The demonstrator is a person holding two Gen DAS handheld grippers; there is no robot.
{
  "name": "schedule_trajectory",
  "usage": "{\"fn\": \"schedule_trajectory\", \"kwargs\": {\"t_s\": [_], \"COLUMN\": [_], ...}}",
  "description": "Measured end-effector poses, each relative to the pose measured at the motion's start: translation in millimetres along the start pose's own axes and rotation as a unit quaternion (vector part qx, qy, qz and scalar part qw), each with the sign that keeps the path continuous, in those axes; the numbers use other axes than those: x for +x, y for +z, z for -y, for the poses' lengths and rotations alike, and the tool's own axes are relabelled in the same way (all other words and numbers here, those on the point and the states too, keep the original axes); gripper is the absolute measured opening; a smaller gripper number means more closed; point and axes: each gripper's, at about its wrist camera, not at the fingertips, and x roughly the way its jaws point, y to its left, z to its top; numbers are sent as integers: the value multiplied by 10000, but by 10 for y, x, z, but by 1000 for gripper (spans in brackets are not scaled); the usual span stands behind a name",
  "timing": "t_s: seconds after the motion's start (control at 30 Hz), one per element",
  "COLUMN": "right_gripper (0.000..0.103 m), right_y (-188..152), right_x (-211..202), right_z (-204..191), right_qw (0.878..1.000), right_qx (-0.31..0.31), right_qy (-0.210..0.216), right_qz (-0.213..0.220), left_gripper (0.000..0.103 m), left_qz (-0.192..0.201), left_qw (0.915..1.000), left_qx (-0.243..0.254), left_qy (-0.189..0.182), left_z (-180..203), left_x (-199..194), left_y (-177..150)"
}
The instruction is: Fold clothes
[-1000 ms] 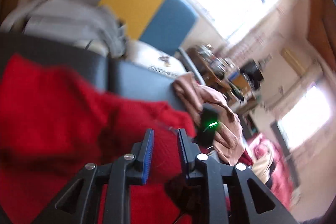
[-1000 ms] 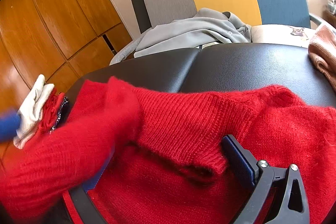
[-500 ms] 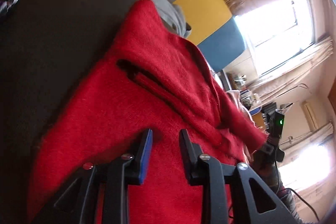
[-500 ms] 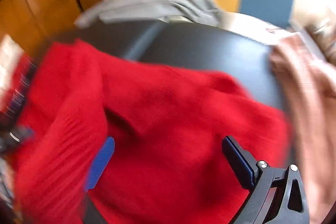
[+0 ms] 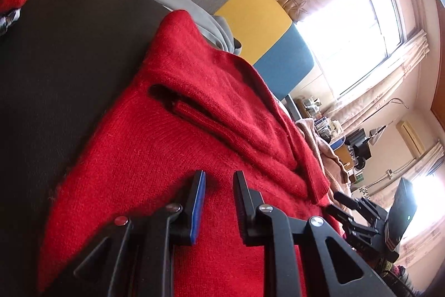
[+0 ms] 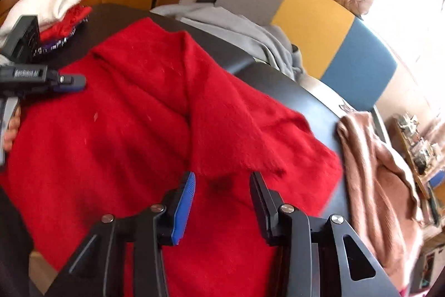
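Observation:
A red knit sweater (image 6: 116, 130) lies spread on a black padded table (image 6: 314, 99), with one sleeve (image 6: 250, 124) folded across its body. My right gripper (image 6: 222, 180) is open and empty just above the sweater near the sleeve end. My left gripper (image 5: 218, 180) is open with a narrow gap, empty, low over the sweater (image 5: 172, 135). It also shows at the left edge of the right wrist view (image 6: 69, 81). The right gripper shows in the left wrist view (image 5: 350, 205) at the lower right.
A pink knit garment (image 6: 383, 174) lies at the table's right side. A grey garment (image 6: 239, 29) drapes at the far edge before a grey, yellow and blue backrest (image 6: 314, 18). Folded white and red clothes (image 6: 55, 7) are stacked at the far left.
My right gripper has let go of the red sleeve, which now lies across the sweater, and its jaws have narrowed. My left gripper swung round and settled low over the sweater.

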Motion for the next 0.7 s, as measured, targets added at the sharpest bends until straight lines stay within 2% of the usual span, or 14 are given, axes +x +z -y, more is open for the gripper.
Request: {"fn": "schedule_trajectory", "kwargs": {"t_s": [0.13,0.17,0.23,0.33,0.43,0.5,0.57,0.63,0.67,0.7], "right_gripper": [39,32,25,8,8,8,8,8,12,12], "right_y": [129,159,174,154,157,244,345,403,417,417], "right_x": [245,307,399,333,242,103,-28,55,147,257], "right_z": [-38,-41,93,370,462,638,846,1187,1321,1425], "right_qw": [9990,9984,9933,9693,9596,9456,9288,8995,8913,8863], "right_qx": [365,466,986,1984,2253,2612,3005,3740,3980,4112], "right_qy": [259,322,582,1446,1676,1940,2134,2192,2099,2065], "right_qz": [-24,-46,-171,-117,-172,73,373,538,555,525], "left_gripper": [20,20,20,20,21,21,21,21,21,21], "left_qz": [45,53,67,88,99,97,93,81,76,68], "left_qw": [10000,10000,9999,9999,9998,9998,9998,9998,9998,9999], "left_qx": [46,57,80,93,95,89,75,56,51,44], "left_qy": [-9,-11,-22,-65,-111,-141,-155,-154,-155,-152], "left_z": [-3,-3,18,21,27,23,33,39,39,40], "left_x": [-39,-50,-38,-30,-22,-23,-12,4,2,0], "left_y": [-22,-25,-21,-23,-19,-19,-11,-8,-7,-4]}}
